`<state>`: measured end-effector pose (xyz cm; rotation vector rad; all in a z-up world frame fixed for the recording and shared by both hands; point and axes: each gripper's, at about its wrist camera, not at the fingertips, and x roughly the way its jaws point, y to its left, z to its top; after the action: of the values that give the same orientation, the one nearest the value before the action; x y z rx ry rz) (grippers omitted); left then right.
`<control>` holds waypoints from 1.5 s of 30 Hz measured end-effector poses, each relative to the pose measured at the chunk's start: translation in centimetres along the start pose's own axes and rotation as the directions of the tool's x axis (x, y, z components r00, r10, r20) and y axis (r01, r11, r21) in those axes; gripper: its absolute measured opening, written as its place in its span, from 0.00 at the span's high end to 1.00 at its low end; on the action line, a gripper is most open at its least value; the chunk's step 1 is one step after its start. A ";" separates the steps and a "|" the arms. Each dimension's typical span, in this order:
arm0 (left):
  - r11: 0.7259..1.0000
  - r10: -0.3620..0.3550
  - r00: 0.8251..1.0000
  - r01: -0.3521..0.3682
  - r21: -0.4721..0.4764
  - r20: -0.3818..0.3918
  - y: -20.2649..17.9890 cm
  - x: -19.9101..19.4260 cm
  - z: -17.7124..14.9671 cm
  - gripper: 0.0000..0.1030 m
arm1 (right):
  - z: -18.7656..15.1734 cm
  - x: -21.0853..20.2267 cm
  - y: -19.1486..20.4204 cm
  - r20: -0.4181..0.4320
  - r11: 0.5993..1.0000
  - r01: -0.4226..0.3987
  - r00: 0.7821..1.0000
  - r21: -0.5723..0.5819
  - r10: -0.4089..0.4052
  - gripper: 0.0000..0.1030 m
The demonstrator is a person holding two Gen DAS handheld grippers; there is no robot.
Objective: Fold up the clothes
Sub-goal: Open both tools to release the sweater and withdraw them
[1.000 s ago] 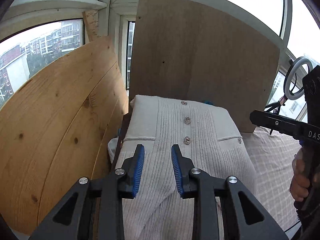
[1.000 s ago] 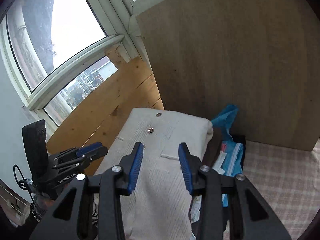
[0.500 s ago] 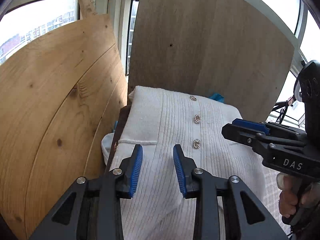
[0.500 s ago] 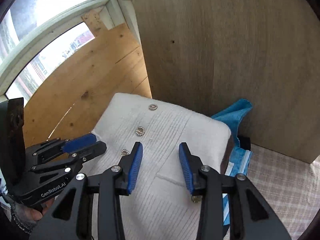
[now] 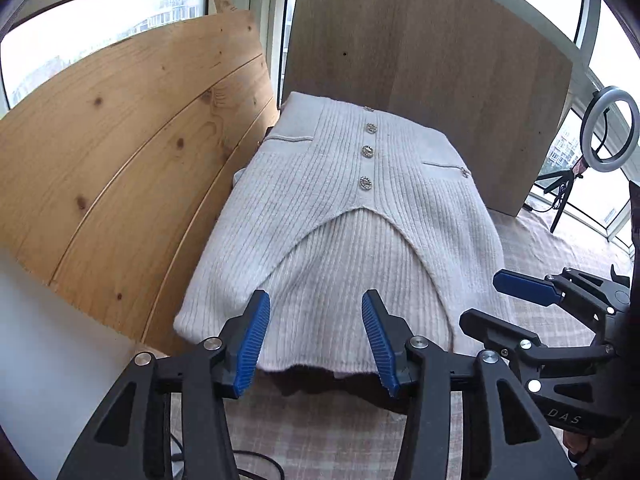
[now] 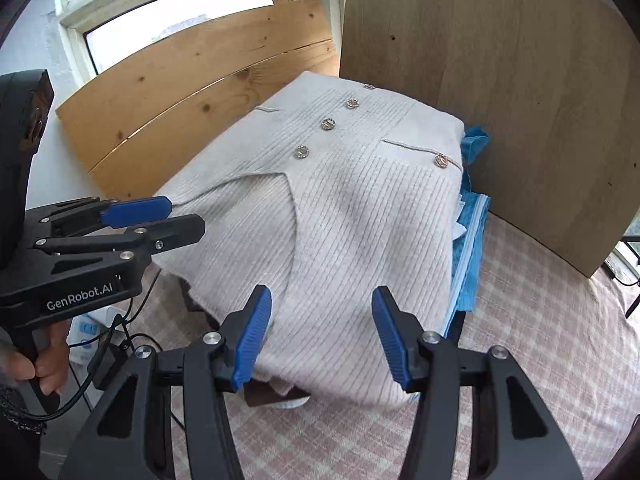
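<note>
Folded white ribbed cardigan (image 5: pixel 344 216) lies button-side up atop a clothes pile.

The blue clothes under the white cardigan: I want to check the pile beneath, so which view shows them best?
The right wrist view. There the blue clothes stick out along the far-right edge of the white cardigan, beside the grey board. In the left wrist view the cardigan hides them entirely.

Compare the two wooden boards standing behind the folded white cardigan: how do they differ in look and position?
The pine board is light orange-yellow with dark knots and plank seams; the grey-brown board is dull, smooth and seamless, with only a couple of small holes. The pine board runs along the left side of the cardigan; the grey-brown board stands behind its far end. The pine board stands lower than the grey-brown board. Both stand upright in front of the windows.
</note>
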<state>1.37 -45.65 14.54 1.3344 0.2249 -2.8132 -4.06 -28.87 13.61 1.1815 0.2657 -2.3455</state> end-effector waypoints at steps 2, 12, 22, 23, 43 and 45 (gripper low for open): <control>1.000 0.020 0.999 -0.020 -0.014 0.034 -0.7 -2.7 -1.3 0.50 | -1.1 -2.0 0.3 0.012 1.000 -0.015 1.000 -0.009 0.015 0.50; 0.982 0.164 0.973 -0.145 -0.124 0.162 -8.4 -12.1 -7.5 0.27 | -7.5 -12.1 -1.3 0.075 0.982 -0.156 0.983 -0.109 0.165 0.43; 0.894 0.368 0.925 -0.325 -0.309 0.092 -16.8 -16.6 -17.8 0.25 | -15.3 -18.1 -6.4 0.075 0.942 -0.258 0.957 -0.215 0.279 0.43; 0.880 0.396 0.914 -0.350 -0.322 0.088 -17.5 -17.0 -18.8 0.25 | -16.0 -18.3 -6.9 0.064 0.938 -0.264 0.957 -0.223 0.284 0.43; 0.817 0.415 0.909 -0.356 -0.454 0.035 -22.0 -19.6 -24.6 0.24 | -20.6 -21.1 -8.8 0.025 0.904 -0.246 0.962 -0.350 0.272 0.43; 0.818 0.417 0.908 -0.358 -0.450 0.035 -22.2 -19.7 -24.5 0.24 | -20.7 -21.3 -8.9 0.030 0.902 -0.241 0.963 -0.357 0.269 0.43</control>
<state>30.94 -21.10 17.11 0.9583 0.4827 -2.3103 16.52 -5.96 17.58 0.8886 0.4523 -2.0060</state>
